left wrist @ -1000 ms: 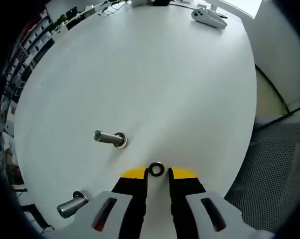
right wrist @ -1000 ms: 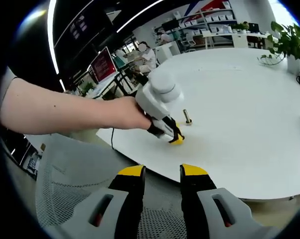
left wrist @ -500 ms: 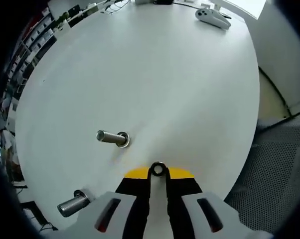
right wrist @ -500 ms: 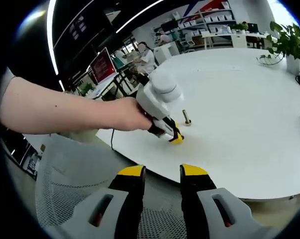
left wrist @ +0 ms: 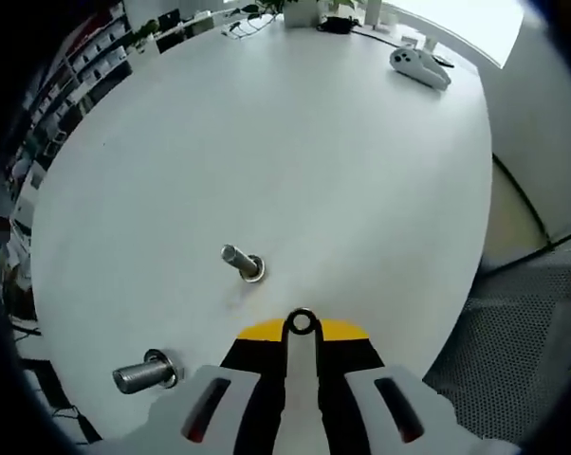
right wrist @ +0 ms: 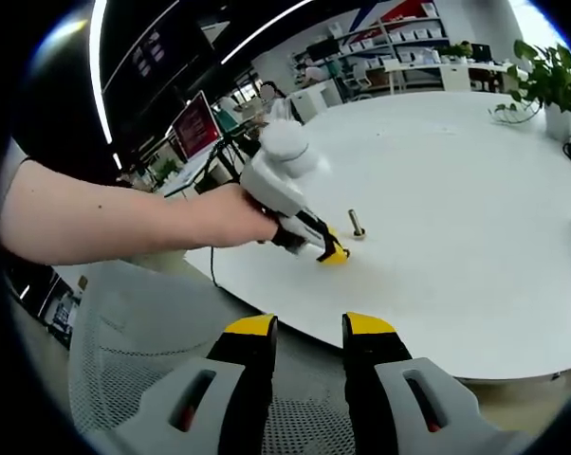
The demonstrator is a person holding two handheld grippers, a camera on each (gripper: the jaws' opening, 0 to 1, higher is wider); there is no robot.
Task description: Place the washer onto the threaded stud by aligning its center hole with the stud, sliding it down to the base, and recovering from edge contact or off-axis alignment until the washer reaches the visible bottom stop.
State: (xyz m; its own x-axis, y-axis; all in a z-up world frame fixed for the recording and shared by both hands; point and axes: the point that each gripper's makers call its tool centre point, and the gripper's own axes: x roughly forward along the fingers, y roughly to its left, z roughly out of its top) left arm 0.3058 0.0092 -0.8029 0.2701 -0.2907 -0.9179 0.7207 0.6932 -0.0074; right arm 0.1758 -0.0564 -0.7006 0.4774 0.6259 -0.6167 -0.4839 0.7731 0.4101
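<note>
Washer (left wrist: 301, 323) is seen pinched between the yellow tips of the left claw (left wrist: 301, 331), whose jaws are closed on its rim, the ring held just above the white table (left wrist: 295, 142). The right claw (right wrist: 308, 325) is held back off the table edge, jaws slightly parted and nothing between them. The threaded stud (left wrist: 241, 262) stands near, up and to the left of the washer, tilted toward the camera in the left gripper view; a second stud (left wrist: 141, 373) lies further left, near the table edge. For the step in hand, the ring should be carried over the stud tip and levelled so that the hole is centred before it is lowered; if an edge catches, it should be lifted and re-centred rather than pushed. A game controller (left wrist: 420, 67) is seen at the far side of the table, a potted plant (right wrist: 549, 83) and office shelving beyond.
</note>
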